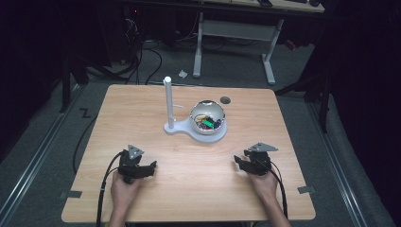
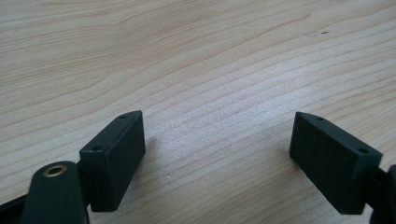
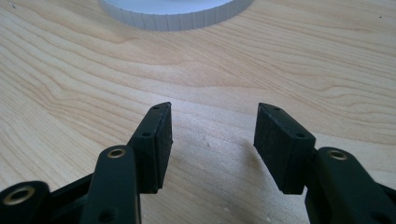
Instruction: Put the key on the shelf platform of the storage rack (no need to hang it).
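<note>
A shiny metal bowl holding several small colourful items stands on a white base with an upright white post, at the table's middle back. My left gripper rests low at the front left, held by a hand; its jaws stand wide apart over bare wood with nothing between them. My right gripper sits at the front right, pointing toward the base; its jaws are open and empty, and the ribbed white edge of the base lies ahead of them.
The wooden table has a small dark round mark behind the bowl. Cables trail from both grippers off the front edge. Beyond the table stand a white desk frame and floor cables.
</note>
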`<action>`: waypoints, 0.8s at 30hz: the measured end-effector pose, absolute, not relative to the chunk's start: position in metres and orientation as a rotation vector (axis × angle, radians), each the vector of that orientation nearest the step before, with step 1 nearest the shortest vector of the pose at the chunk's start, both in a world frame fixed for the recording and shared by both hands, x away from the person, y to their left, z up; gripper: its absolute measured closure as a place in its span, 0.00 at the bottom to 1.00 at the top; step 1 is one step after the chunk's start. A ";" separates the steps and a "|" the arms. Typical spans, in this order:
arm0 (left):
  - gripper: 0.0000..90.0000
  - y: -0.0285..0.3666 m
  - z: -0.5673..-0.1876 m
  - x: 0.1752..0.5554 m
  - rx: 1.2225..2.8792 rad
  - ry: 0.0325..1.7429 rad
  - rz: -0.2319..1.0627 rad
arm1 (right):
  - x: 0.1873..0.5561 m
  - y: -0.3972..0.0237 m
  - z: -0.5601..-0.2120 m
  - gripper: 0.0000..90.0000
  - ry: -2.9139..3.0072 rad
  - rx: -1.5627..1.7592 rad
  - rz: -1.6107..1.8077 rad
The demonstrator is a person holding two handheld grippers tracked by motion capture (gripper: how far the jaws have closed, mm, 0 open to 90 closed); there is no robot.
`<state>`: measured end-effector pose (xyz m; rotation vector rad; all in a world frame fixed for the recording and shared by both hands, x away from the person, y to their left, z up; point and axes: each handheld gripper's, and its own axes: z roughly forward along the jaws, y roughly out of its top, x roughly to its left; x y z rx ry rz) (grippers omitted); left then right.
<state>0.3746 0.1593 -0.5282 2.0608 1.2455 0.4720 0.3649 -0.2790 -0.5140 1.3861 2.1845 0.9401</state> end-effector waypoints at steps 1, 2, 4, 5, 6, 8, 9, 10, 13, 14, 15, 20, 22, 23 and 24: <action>0.21 0.159 -0.528 0.375 2.061 1.246 0.472 | 0.365 -0.279 -0.515 0.52 2.182 1.387 0.933; 0.21 0.159 -0.528 0.375 2.061 1.246 0.472 | 0.365 -0.279 -0.515 0.52 2.182 1.387 0.933; 0.21 0.159 -0.528 0.375 2.061 1.246 0.472 | 0.364 -0.278 -0.516 0.52 2.184 1.387 0.924; 0.21 0.159 -0.528 0.375 2.062 1.245 0.470 | 0.363 -0.278 -0.518 0.52 2.180 1.385 0.910; 0.21 0.159 -0.528 0.375 2.061 1.245 0.472 | 0.363 -0.278 -0.518 0.52 2.179 1.387 0.906; 0.21 0.159 -0.528 0.375 2.062 1.245 0.470 | 0.363 -0.278 -0.519 0.51 2.179 1.393 0.907; 0.21 0.159 -0.528 0.375 2.062 1.245 0.471 | 0.363 -0.278 -0.519 0.51 2.176 1.386 0.905; 0.21 0.159 -0.528 0.375 2.061 1.246 0.472 | 0.363 -0.278 -0.519 0.51 2.174 1.386 0.905; 0.21 0.159 -0.528 0.375 2.061 1.246 0.472 | 0.362 -0.277 -0.519 0.51 2.174 1.393 0.897; 0.21 0.159 -0.528 0.375 2.062 1.245 0.470 | 0.362 -0.277 -0.519 0.51 2.174 1.388 0.892; 0.21 0.159 -0.528 0.375 2.062 1.245 0.470 | 0.362 -0.277 -0.519 0.51 2.174 1.388 0.892; 0.21 0.159 -0.528 0.375 2.062 1.246 0.471 | 0.362 -0.276 -0.519 0.48 2.171 1.392 0.882; 0.21 0.159 -0.528 0.375 2.062 1.246 0.471 | 0.362 -0.277 -0.519 0.47 2.169 1.393 0.879; 0.21 0.159 -0.528 0.375 2.062 1.245 0.471 | 0.362 -0.277 -0.519 0.47 2.169 1.393 0.879; 0.21 0.159 -0.528 0.374 2.062 1.246 0.471 | 0.362 -0.277 -0.519 0.47 2.168 1.395 0.879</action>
